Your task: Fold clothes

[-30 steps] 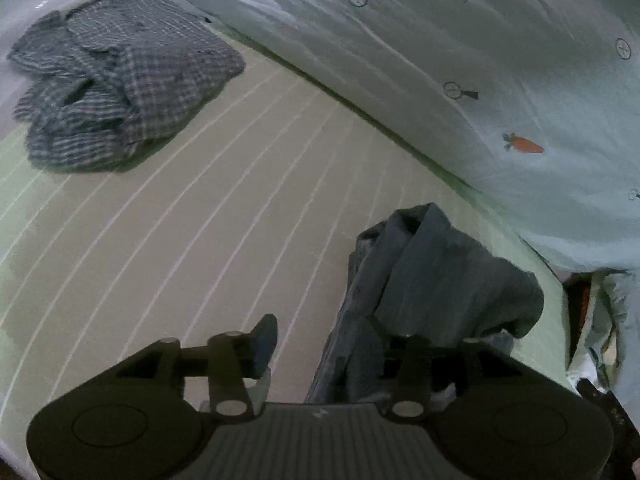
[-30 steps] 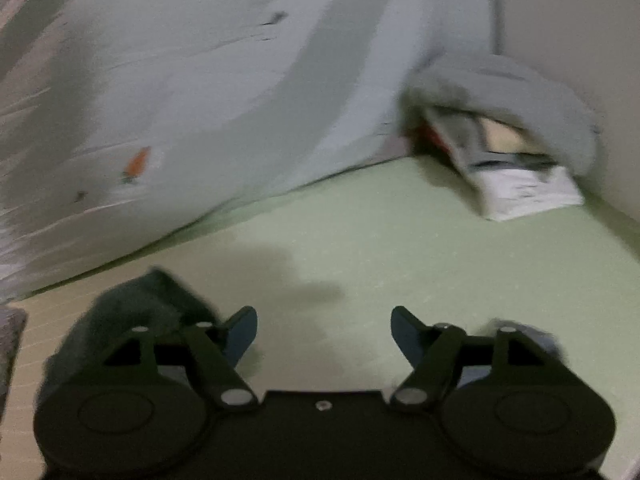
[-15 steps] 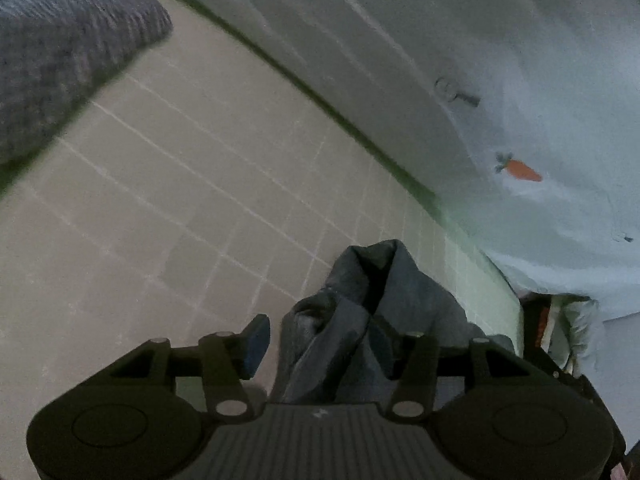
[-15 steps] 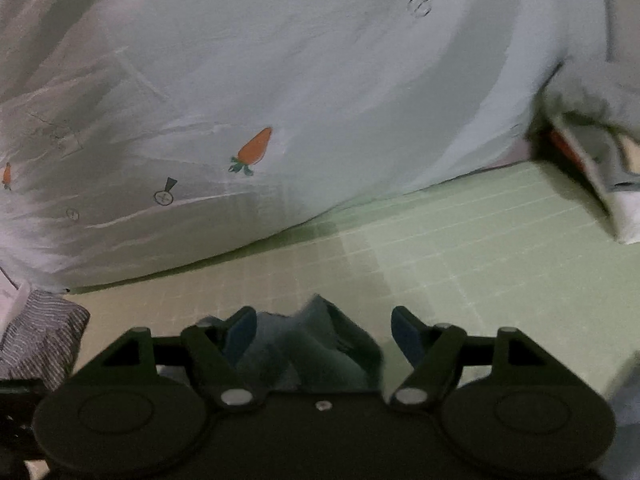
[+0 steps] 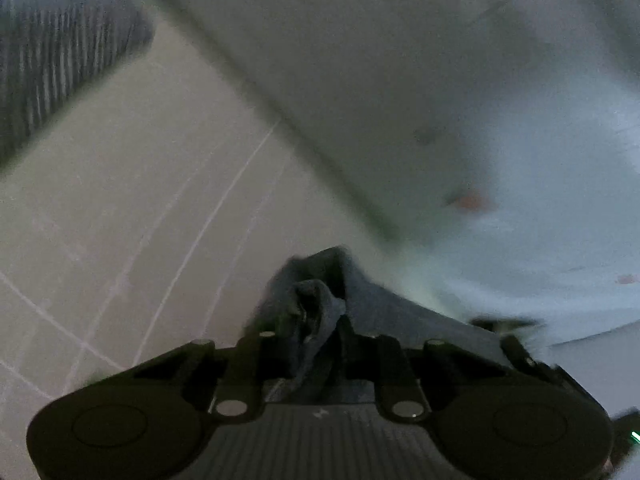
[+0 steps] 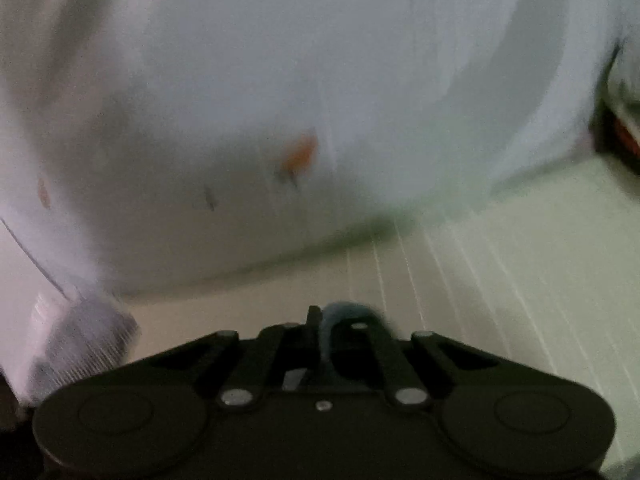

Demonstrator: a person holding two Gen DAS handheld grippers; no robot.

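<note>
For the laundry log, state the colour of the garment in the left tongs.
Dark blue-grey garment, clearest in the left wrist view.

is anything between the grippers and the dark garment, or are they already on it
Nothing visible stands between. The left gripper is closing on a bunched fold of the dark garment, cloth between its fingers. The right gripper is shut on a bluish edge of cloth, likely the same garment; blur hides more.

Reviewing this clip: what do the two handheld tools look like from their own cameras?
Both look alike. The left tool is matte black, with two round housings at the bottom corners, angled linkage arms with silver pivot screws, and a ribbed grey centre plate bearing a small pale mark. The right tool has the same black discs, linkages and silver screws, but a smooth black centre plate. No cables, hands or sleeves show.
</note>
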